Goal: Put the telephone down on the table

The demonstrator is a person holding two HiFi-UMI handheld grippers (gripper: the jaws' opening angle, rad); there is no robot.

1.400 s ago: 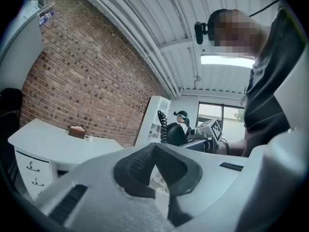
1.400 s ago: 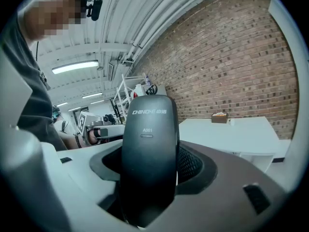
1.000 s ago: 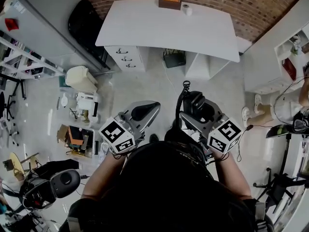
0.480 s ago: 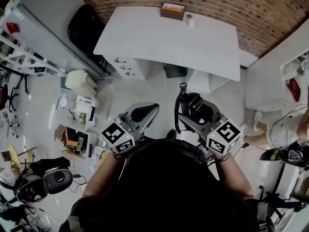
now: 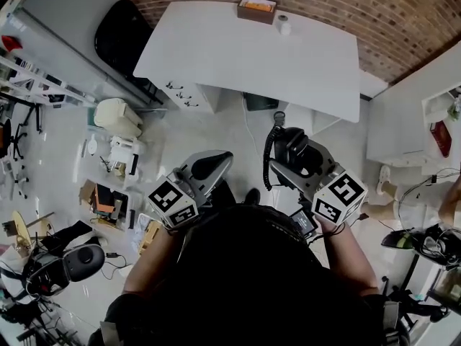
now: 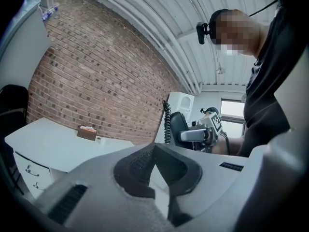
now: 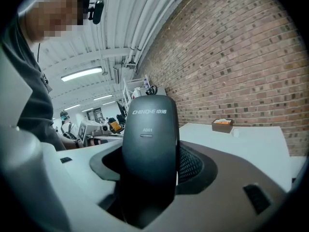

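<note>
Right gripper: the grey right gripper (image 5: 294,152) with a square-marker cube at its rear has its fingers (image 7: 190,166) clamped on the telephone handset.
Telephone: the black plastic telephone handset (image 7: 148,134) stands upright between the right fingers. Its rounded end rises past the fingertips and pale lettering shows on its back. It is held in the air over the floor, well short of the surface.
Cord: a black coiled cord (image 5: 267,166) runs along the handset (image 5: 287,144) on the side of the right fingers that faces the left gripper. The left gripper view shows it (image 6: 167,122) beside the handset (image 6: 177,127).
Left gripper: the grey left gripper (image 5: 215,164), also with a marker cube, has its dark-padded fingers (image 6: 135,163) drawn together at the tips, with nothing between them. It is level with the right gripper (image 6: 200,135) and apart from it.
Surface: a white rectangular surface (image 5: 245,52) lies ahead of both pairs of fingers, well apart from them, against a red brick wall (image 5: 331,2).
Box: a small brown open box with orange contents (image 5: 257,8) sits at the far edge of the surface, beyond the fingers.
Cylinder: a small white cylinder (image 5: 284,25) stands just beside the box.
</note>
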